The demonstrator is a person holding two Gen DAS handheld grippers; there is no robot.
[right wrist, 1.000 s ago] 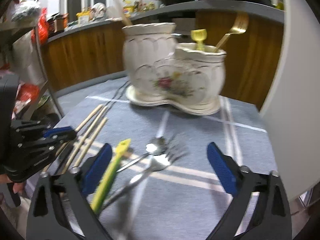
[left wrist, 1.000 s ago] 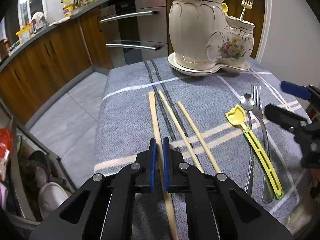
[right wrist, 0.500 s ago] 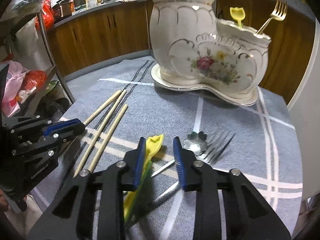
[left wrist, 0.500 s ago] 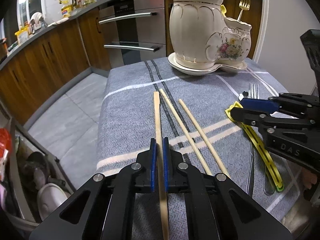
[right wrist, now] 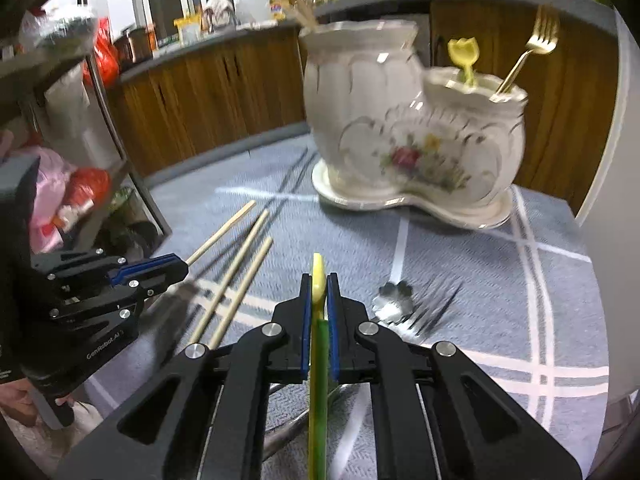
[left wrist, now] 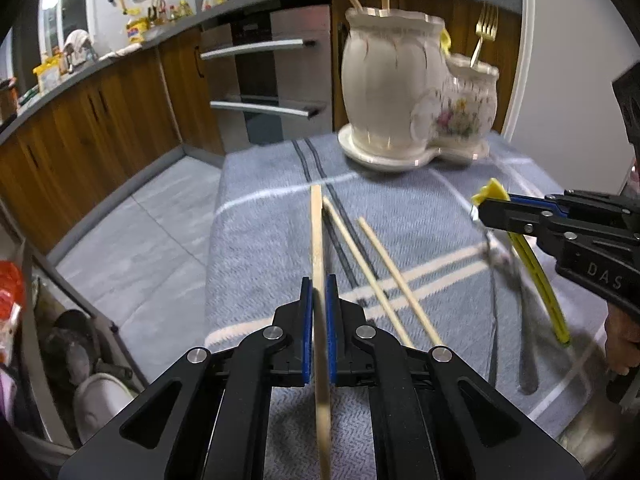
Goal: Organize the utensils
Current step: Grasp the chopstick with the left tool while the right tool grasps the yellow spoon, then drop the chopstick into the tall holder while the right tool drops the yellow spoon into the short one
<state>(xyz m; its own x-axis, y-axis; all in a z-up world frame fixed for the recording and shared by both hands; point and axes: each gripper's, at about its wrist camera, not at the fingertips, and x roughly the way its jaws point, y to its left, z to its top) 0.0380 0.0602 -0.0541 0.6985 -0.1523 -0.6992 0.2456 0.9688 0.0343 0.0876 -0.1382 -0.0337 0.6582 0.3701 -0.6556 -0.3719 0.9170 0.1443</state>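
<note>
Left claw (left wrist: 319,300) is clamped tight on a wooden chopstick (left wrist: 317,236); I see the stick running between the blue pads (left wrist: 305,320), far end pointing at the vase, near end passing back under the claw. Right claw (right wrist: 319,300) is pinched closed on the yellow spoon (right wrist: 318,280), its head poking out just past the pads, green handle trailing back beneath. In the left view the spoon looks lifted at the head end, tail low near the cloth.

Two more chopsticks (left wrist: 384,280) lie loose on the desk cloth (left wrist: 264,248), just right of the held one, roughly parallel. A steel spoon (right wrist: 394,300) and a fork (right wrist: 440,306) lie on the cloth right of the right claw, blurred.

Far side of the desk: white flowered holder (right wrist: 400,132) on its saucer, two compartments. Tall one has chopsticks standing in it; low one holds a yellow spoon (right wrist: 463,54) and a gold fork (right wrist: 532,48).

A hand (left wrist: 622,340) shows at the right claw's grip.
</note>
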